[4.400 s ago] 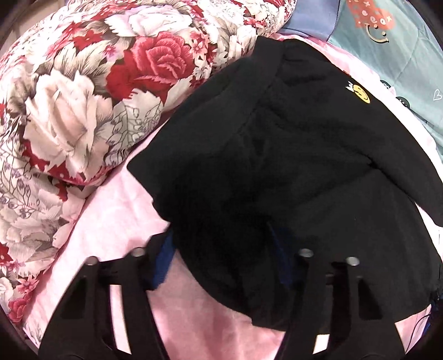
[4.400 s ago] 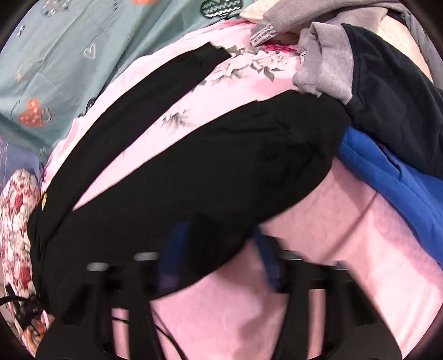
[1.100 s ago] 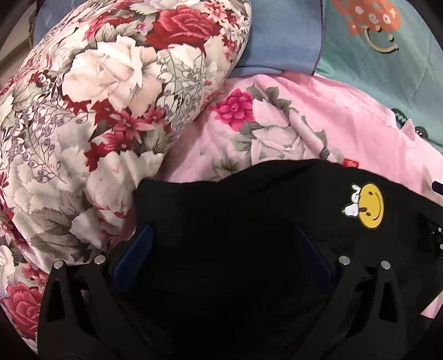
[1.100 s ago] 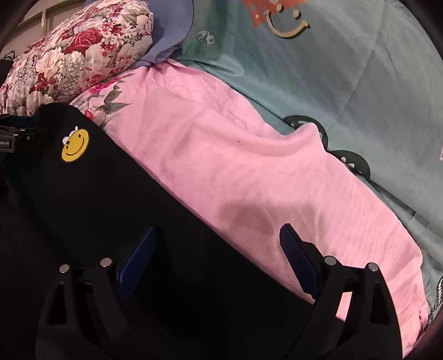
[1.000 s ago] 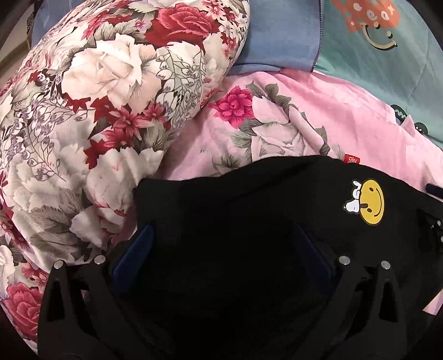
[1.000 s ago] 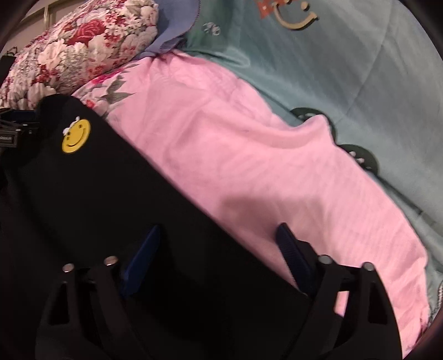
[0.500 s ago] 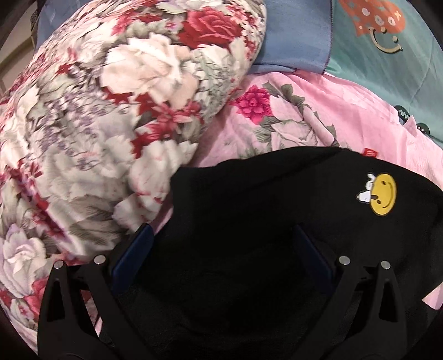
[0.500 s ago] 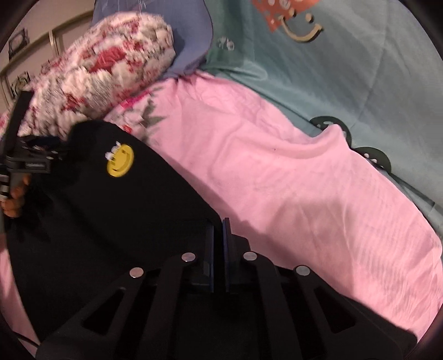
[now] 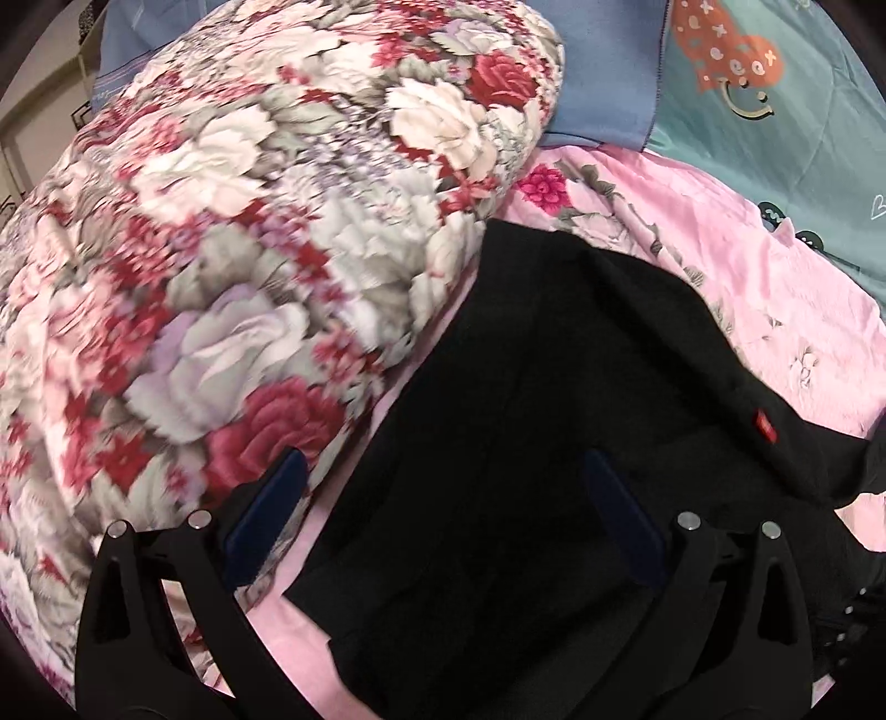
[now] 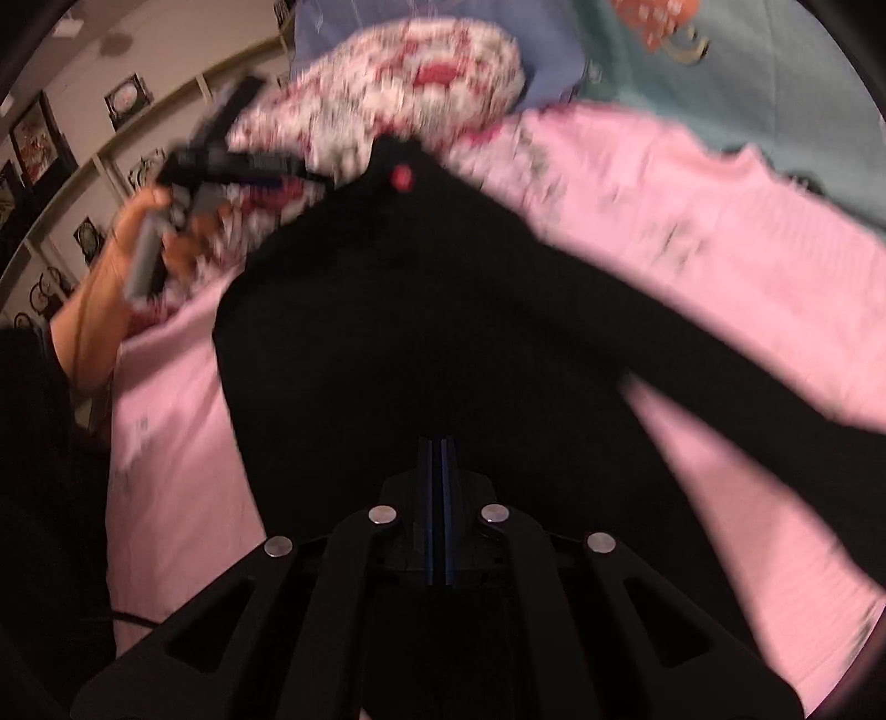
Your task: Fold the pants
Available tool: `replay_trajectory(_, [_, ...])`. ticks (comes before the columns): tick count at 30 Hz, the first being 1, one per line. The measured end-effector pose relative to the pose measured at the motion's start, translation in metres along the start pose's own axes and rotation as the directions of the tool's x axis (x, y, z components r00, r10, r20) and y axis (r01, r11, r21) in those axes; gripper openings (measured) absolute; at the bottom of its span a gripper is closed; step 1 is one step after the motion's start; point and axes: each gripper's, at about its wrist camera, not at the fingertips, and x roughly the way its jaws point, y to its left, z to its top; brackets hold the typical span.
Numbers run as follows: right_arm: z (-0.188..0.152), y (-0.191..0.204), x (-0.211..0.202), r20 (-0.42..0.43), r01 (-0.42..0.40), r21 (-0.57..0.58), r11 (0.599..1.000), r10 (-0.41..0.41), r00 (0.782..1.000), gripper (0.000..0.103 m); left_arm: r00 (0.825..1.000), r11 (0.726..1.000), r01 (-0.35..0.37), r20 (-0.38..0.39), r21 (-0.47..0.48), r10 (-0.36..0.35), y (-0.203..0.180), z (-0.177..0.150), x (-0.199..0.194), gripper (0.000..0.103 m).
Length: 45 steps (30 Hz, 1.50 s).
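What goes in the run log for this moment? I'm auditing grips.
stage: folding black pants | right gripper: fingers shut, cloth between not discernible | left gripper: open above pants | surface: pink sheet

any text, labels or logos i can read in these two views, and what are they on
No word reads for certain.
"x x e e x": loose letters, partly guessed, on the orange patch of the teal quilt.
"B": cut-off white script at the quilt's right edge.
Red tag on the black pants: print too small.
Right wrist view: too blurred.
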Motion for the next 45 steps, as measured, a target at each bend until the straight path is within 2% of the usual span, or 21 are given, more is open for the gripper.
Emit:
replay_trajectory(3, [0.002,-0.009,-0.005,0.054,0.083,0.073,0.994,-0.087,0.995,0.007,1.0,1.0,-0.025,0.003,-0.015,0.025,0.002,0.004,-0.004,0.101])
replay_trajectory(4, [0.005,-0.011,-0.011,0.079,0.111,0.086,0.99,-0.117,0.99,0.027,0.999,0.999,-0.032,0.004,-0.02,0.032,0.0,0.008,-0.002,0.101])
replay_trajectory(5, [0.009,-0.016,-0.024,0.131,0.169,0.112,0.979,-0.184,0.974,0.056,1.0,0.999,-0.027,0.009,-0.029,0.027,-0.003,0.013,-0.003,0.101])
replay_trajectory(6, [0.012,-0.02,-0.033,0.164,0.203,0.128,0.971,-0.222,0.961,0.064,1.0,0.999,-0.026,0.008,-0.036,0.027,-0.008,0.02,-0.001,0.101])
replay_trajectory(7, [0.015,-0.022,-0.042,0.183,0.23,0.137,0.963,-0.253,0.95,0.067,1.0,0.999,-0.021,0.007,-0.049,0.021,-0.013,0.026,-0.001,0.101])
replay_trajectory(9, [0.02,-0.026,-0.055,0.206,0.263,0.138,0.955,-0.287,0.935,0.067,1.0,0.997,0.002,0.011,-0.071,-0.001,-0.023,0.037,0.001,0.101])
replay_trajectory(12, [0.016,-0.032,-0.067,0.226,0.315,0.15,0.937,-0.343,0.912,0.069,0.999,0.995,-0.032,-0.03,-0.1,0.029,-0.04,0.05,0.015,0.101])
replay_trajectory(16, [0.008,-0.048,-0.074,0.261,0.295,0.199,0.934,-0.341,0.903,0.072,0.994,0.987,0.006,-0.106,-0.163,-0.023,-0.054,0.062,0.04,0.101])
replay_trajectory(19, [0.006,-0.058,-0.08,0.279,0.272,0.23,0.934,-0.331,0.901,0.072,0.989,0.984,0.0,-0.146,-0.176,-0.026,-0.062,0.066,0.054,0.091])
replay_trajectory(22, [0.015,-0.062,-0.074,0.27,0.302,0.208,0.93,-0.351,0.896,0.072,0.983,0.977,-0.002,-0.181,-0.215,-0.038,-0.06,0.068,0.063,0.087])
replay_trajectory(24, [0.023,-0.063,-0.07,0.272,0.293,0.196,0.936,-0.339,0.901,0.072,0.977,0.967,0.01,-0.203,-0.254,-0.064,-0.054,0.068,0.069,0.084])
replay_trajectory(26, [0.03,-0.06,-0.064,0.267,0.331,0.157,0.931,-0.362,0.893,0.074,0.97,0.953,0.036,-0.219,-0.301,-0.106,-0.048,0.067,0.073,0.084])
replay_trajectory(29, [0.035,-0.053,-0.055,0.261,0.384,0.083,0.92,-0.392,0.882,0.077,0.97,0.936,0.07,-0.197,-0.344,-0.145,-0.041,0.068,0.066,0.085])
replay_trajectory(34, [0.04,-0.05,-0.045,0.253,0.387,0.055,0.92,-0.388,0.886,0.077,0.977,0.932,0.119,-0.125,-0.342,-0.171,-0.049,0.08,0.049,0.085])
replay_trajectory(38, [0.038,-0.052,-0.044,0.261,0.377,0.072,0.923,-0.383,0.886,0.077,0.966,0.928,0.11,-0.182,-0.355,-0.184,-0.06,0.085,0.067,0.084])
replay_trajectory(40, [0.036,-0.055,-0.044,0.258,0.379,0.085,0.922,-0.387,0.885,0.077,0.954,0.922,0.102,-0.226,-0.373,-0.197,-0.061,0.082,0.082,0.07])
replay_trajectory(41, [0.036,-0.057,-0.045,0.258,0.379,0.089,0.921,-0.389,0.884,0.077,0.948,0.917,0.104,-0.24,-0.385,-0.209,-0.062,0.079,0.089,0.053])
replay_trajectory(42, [0.035,-0.058,-0.045,0.257,0.377,0.094,0.922,-0.388,0.885,0.077,0.944,0.912,0.115,-0.243,-0.393,-0.224,-0.063,0.076,0.093,0.029])
replay_trajectory(43, [0.035,-0.06,-0.045,0.254,0.376,0.098,0.921,-0.389,0.886,0.077,0.939,0.91,0.123,-0.249,-0.397,-0.236,-0.064,0.075,0.096,0.018])
replay_trajectory(44, [0.035,-0.061,-0.045,0.253,0.377,0.099,0.921,-0.39,0.886,0.077,0.937,0.911,0.136,-0.247,-0.39,-0.246,-0.066,0.075,0.098,0.008])
replay_trajectory(45, [0.036,-0.061,-0.046,0.256,0.383,0.097,0.919,-0.395,0.882,0.077,0.944,0.923,0.134,-0.235,-0.361,-0.23,-0.069,0.075,0.094,0.007])
